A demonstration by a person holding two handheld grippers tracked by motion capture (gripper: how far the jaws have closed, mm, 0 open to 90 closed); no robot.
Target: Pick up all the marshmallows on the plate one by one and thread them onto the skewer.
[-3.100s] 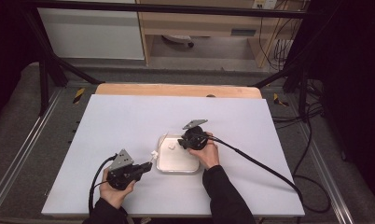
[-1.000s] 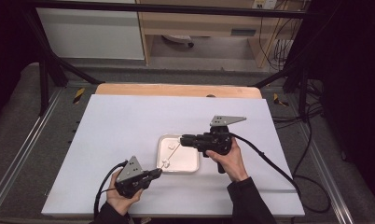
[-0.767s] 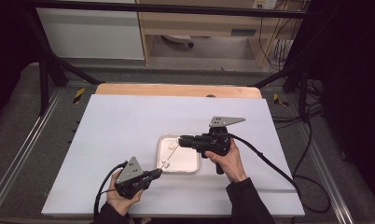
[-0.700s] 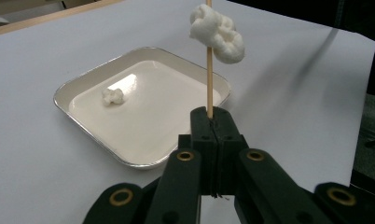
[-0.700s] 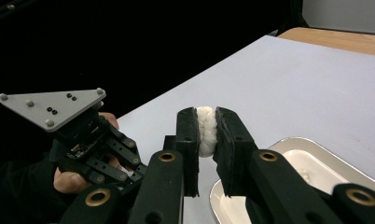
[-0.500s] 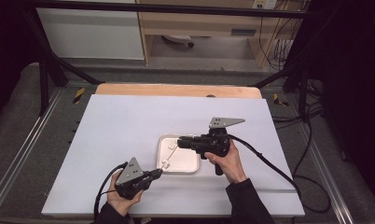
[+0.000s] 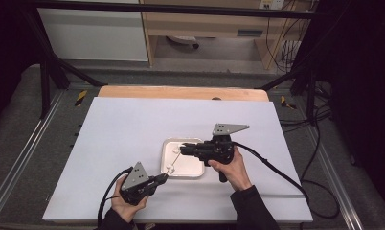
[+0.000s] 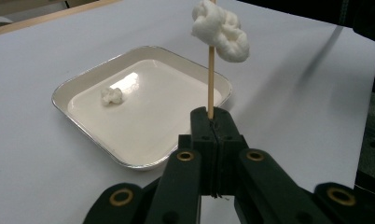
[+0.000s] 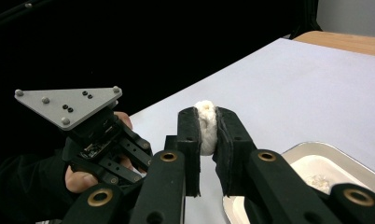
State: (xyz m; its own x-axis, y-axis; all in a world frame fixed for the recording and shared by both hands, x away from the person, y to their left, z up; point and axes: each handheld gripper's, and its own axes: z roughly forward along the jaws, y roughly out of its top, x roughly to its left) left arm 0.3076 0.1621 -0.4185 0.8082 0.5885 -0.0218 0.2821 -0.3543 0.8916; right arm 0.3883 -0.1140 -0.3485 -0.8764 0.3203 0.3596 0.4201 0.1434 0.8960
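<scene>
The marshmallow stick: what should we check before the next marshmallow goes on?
1. Left gripper clamped on the skewer: ok.
2. Skewer upright between the jaws, seen in the left gripper view: ok.
3. First marshmallow sits on the skewer: ok; the tip runs past the frame edge, so free length cannot tell.
4. Right gripper squeezes the second marshmallow: ok.
5. Second marshmallow lined up with the skewer tip: cannot tell.
6. Tray flat on the table, one marshmallow piece left inside: ok.
</scene>
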